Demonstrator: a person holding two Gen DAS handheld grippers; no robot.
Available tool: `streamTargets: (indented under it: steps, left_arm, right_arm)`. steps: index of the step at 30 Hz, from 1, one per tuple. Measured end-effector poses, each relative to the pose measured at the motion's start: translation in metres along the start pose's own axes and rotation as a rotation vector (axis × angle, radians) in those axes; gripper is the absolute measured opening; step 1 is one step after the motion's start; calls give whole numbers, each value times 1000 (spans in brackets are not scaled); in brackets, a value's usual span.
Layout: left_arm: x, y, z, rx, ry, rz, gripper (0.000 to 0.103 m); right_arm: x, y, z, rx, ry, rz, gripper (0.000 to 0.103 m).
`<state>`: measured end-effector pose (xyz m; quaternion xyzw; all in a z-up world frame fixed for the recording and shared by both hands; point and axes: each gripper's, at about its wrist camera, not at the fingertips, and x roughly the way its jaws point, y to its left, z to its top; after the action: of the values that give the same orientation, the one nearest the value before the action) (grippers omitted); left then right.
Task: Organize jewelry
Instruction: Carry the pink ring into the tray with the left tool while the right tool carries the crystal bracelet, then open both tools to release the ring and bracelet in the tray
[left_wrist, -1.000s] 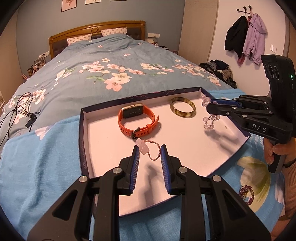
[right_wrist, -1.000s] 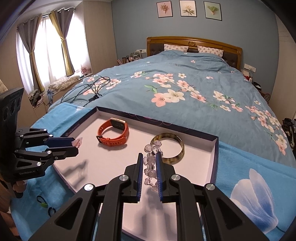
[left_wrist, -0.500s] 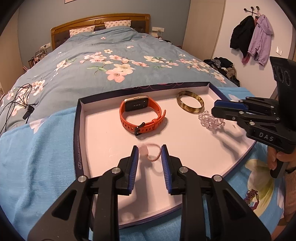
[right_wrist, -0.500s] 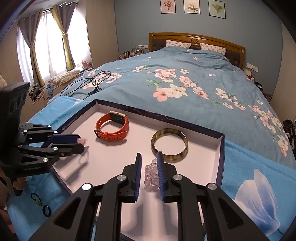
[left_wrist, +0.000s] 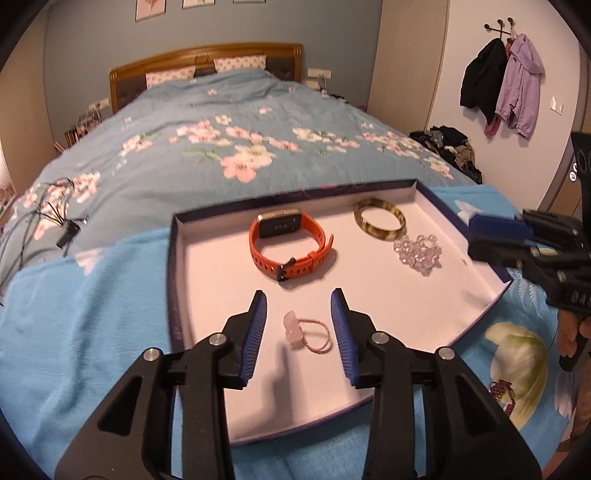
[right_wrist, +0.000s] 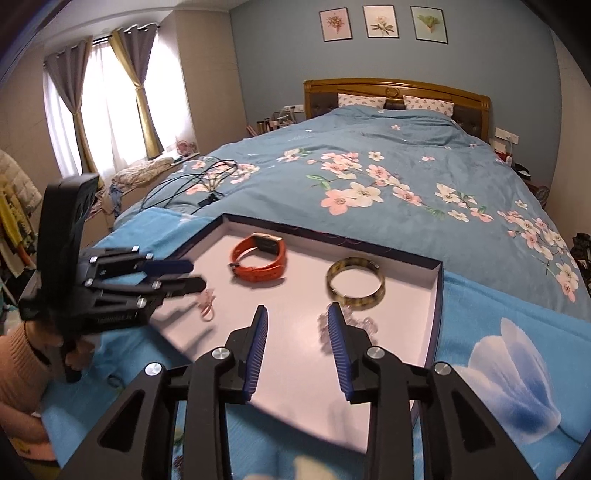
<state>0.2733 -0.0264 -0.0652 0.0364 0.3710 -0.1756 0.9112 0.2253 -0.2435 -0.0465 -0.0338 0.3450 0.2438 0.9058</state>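
Jewelry gathered in a shallow white-lined tray (left_wrist: 207, 266) on the bed, presumably to keep loose pieces together on one flat surface; orange watch (left_wrist: 290, 245) toward the tray's far wall, buckle fastened so the strap stands as a loop; amber bangle (left_wrist: 379, 223) lying flat near the tray's far right corner; clear bead bracelet (left_wrist: 418, 252) heaped just beside the bangle on its near side; pink ring-like band with a pale stone (left_wrist: 306, 331) flat on the tray floor toward the near edge. Left gripper (left_wrist: 299, 328) over that pink band, jaws opening, band lying between them but touched by neither pad, so apparently just set down. Right gripper (right_wrist: 297, 349) above the tray's near right part, jaws opening too, nothing clamped, bead bracelet (right_wrist: 364, 324) partly hidden behind its right finger. One dark beaded piece (left_wrist: 503, 393) outside the tray on the blue cover, probably next to go in
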Motion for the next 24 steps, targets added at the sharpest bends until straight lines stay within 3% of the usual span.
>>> streamTargets:
  steps: [7, 17, 24]
  left_arm:
    - [-53, -7, -12, 40, -85, -16, 45]
    - [-95, -6, -58, 53, -75, -45, 47]
    - [-101, -8, -85, 46, -41, -57, 47]
  right_arm:
    - [-26, 15, -27, -14, 13, 38, 39]
    - [-41, 26, -85, -9, 118, 37, 39]
    - [-41, 28, -108, 8, 182, 30, 24]
